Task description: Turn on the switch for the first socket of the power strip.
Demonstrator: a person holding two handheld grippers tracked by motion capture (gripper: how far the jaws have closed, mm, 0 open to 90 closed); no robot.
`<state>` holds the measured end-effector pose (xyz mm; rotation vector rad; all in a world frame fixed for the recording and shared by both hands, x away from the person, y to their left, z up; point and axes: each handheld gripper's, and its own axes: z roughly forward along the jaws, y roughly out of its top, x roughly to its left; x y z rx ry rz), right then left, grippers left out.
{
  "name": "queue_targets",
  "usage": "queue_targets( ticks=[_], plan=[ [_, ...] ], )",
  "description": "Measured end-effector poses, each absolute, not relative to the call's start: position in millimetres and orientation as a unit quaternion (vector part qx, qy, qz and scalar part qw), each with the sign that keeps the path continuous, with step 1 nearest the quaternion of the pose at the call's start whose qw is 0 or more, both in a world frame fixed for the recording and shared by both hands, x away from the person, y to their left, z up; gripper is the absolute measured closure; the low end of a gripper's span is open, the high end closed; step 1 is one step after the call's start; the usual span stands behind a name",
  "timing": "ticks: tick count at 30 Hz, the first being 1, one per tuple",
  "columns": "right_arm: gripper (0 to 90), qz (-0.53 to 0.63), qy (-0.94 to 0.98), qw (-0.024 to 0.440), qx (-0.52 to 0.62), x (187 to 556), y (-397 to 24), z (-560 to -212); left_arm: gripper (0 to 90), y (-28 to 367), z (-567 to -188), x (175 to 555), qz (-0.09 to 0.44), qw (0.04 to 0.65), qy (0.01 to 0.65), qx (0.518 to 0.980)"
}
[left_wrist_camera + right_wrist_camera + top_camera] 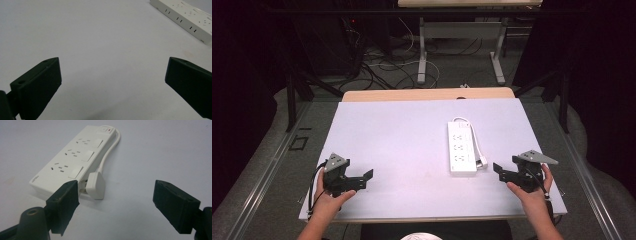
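Right claw (115, 200): jaws spread, empty, aimed at the plug to take it.
Plug (96, 185): just ahead, lying beside the power strip (72, 162).
Left claw (112, 82): wide open, empty, waiting apart.

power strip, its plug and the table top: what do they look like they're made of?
Power strip: looks like moulded white plastic, smooth with a slight sheen and crisp socket slots. Plug: the same glossy white plastic, with rounded edges; its cord looks like a flexible rubbery sheath. Table top: matt pale grey-white sheet, possibly laminate, lying on a wood-toned board that shows at the far edge.
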<state>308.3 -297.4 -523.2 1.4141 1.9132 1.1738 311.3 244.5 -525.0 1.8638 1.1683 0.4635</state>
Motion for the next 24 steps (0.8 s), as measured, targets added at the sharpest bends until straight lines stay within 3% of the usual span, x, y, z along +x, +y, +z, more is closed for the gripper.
queue_targets(
  ticks=[24],
  plan=[
    [24.9, 0.417, 0.731, 0.238, 0.485, 319, -289, -503, 1.0, 244, -527, 308, 0.189, 0.43, 0.48, 0.741]
  ],
)
